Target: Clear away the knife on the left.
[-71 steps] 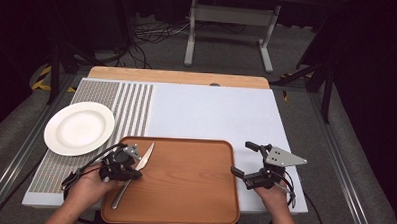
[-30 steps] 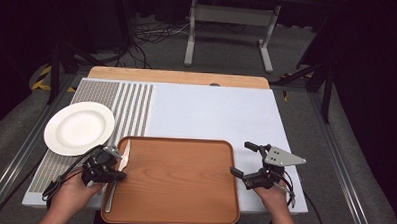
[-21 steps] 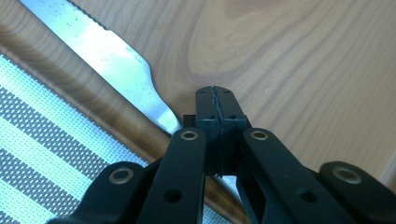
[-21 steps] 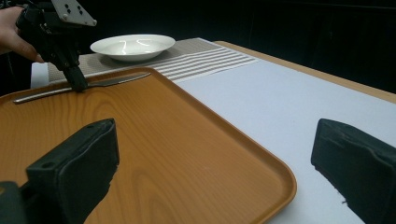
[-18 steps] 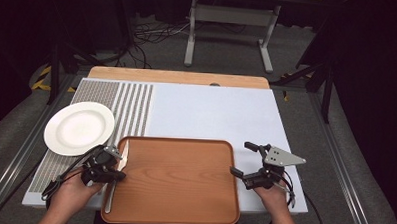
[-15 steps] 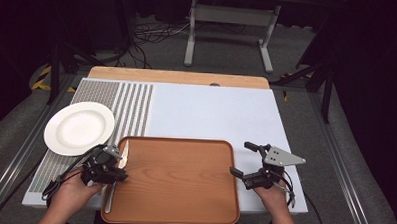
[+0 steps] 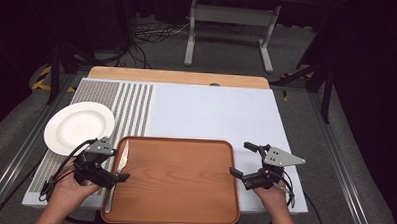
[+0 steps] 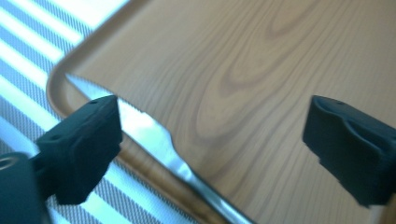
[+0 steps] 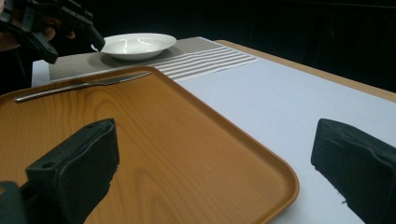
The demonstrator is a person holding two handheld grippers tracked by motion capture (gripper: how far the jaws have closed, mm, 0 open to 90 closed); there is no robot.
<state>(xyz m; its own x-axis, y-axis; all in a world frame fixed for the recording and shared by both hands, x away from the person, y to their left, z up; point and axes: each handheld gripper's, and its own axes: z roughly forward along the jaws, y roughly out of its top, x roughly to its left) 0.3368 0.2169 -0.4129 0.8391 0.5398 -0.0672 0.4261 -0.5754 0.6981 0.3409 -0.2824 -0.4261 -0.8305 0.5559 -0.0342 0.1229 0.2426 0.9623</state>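
High view: left gripper [image 7: 113, 165] has just been opening its jaws, which now stand wide apart over the left edge of the wooden tray [image 7: 183, 191]. Earlier the knife [image 7: 115, 181] was pinched and carried above the tray's middle; now it lies released along the tray's left rim, blade pointing away from the person, handle toward them. Left gripper has shifted with it to the tray's left side. Right gripper [image 7: 244, 159] is unchanged, jaws apart at the tray's right edge, gripping nothing.

Left gripper view: knife blade [image 8: 140, 128] runs just beside one pad, passing between the jaws, no pad pressing on it; bare tray wood lies ahead.

Containers: tray holds the knife alone. White plate [image 7: 79, 127] sits on the striped mat [image 7: 132, 102], just beyond and left of the left gripper; it holds nothing.
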